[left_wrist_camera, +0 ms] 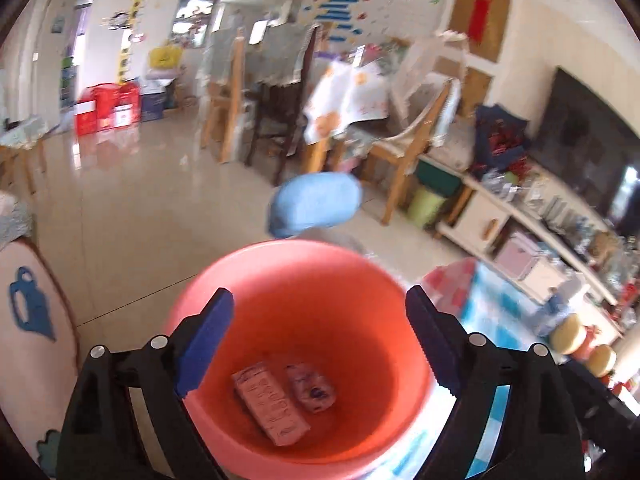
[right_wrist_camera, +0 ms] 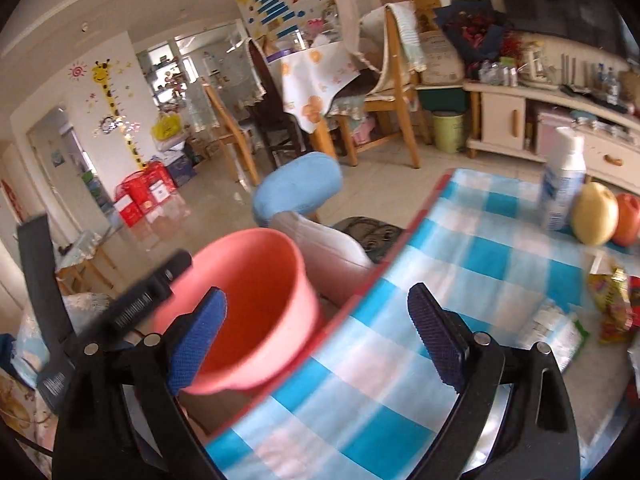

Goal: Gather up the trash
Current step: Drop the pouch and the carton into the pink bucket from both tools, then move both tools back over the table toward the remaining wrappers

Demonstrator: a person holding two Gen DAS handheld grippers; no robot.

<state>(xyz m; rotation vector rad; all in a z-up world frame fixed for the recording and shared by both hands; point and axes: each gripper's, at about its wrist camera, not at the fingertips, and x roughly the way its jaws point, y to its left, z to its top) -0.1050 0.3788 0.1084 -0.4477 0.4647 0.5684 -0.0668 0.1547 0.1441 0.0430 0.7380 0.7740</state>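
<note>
The left gripper [left_wrist_camera: 316,336] hangs over the pink bucket [left_wrist_camera: 280,264] with its jaws spread wide and empty — two small packets [left_wrist_camera: 270,408] lie on the bucket floor just beneath and between them. The right gripper [right_wrist_camera: 316,336], also wide apart and empty, hovers over the edge of the checked tablecloth [right_wrist_camera: 460,280]. Farther off to its right lie crumpled wrappers [right_wrist_camera: 612,300] — probably light, crackly and slippery, best pinched at a bunched fold.
</note>
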